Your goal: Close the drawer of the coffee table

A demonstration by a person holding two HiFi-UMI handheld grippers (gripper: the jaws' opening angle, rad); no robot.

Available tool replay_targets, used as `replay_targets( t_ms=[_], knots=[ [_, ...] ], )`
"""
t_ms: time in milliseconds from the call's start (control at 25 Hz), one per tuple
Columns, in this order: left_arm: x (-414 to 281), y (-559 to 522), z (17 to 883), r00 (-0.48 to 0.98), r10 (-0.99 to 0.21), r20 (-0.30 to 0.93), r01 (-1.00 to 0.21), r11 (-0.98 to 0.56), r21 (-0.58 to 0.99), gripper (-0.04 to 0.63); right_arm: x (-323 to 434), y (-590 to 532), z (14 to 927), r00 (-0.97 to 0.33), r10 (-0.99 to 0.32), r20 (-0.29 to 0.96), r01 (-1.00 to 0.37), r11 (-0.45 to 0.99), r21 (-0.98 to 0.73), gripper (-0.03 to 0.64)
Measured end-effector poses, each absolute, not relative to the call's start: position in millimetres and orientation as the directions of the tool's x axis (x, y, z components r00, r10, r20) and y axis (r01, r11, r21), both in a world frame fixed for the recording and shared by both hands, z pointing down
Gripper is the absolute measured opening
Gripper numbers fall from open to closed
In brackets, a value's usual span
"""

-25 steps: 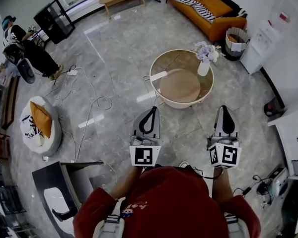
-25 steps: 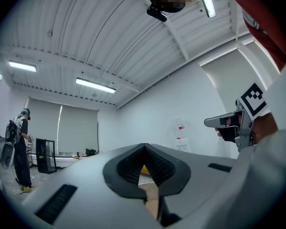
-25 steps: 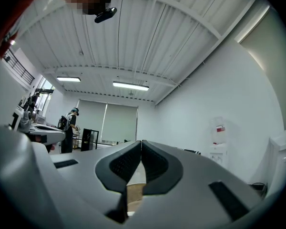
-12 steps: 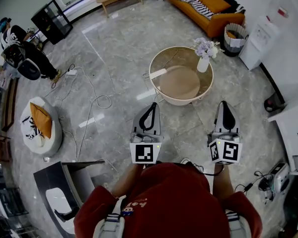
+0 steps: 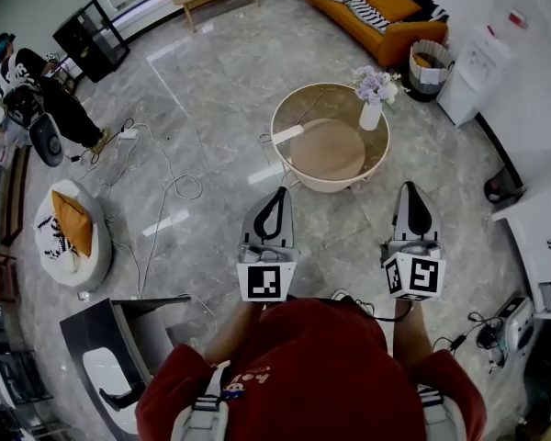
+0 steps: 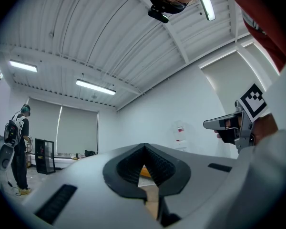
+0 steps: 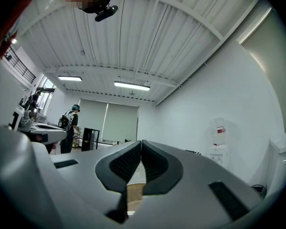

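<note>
The round coffee table (image 5: 329, 185) is seen in the upper middle of the head view, well apart from both grippers, which are pointed towards it from lower in the frame. The left gripper (image 5: 280, 197) and the right gripper (image 5: 413, 189) are each closed tip to tip, with nothing held. A pale strip (image 5: 290, 137) at the table's left rim may be the drawer; this cannot be settled. If so, it lies almost straight above the left gripper, which is judged the nearer.
</note>
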State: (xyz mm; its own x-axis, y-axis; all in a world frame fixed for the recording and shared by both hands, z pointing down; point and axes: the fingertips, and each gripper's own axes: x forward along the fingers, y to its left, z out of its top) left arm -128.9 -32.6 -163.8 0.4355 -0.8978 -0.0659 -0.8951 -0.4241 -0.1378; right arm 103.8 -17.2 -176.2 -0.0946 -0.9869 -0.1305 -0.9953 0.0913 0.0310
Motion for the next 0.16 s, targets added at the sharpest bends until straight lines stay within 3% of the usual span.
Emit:
replay_targets(
  t_ms=[160],
  knots=[
    [-124.1, -31.0, -164.2, 0.44, -0.896, -0.063, -0.893, -0.428, -0.139, 0.009, 106.6, -15.5, -177.1, -0.098, -0.987, -0.128, -0.995, 0.093, 0.038, 0.021]
  ],
)
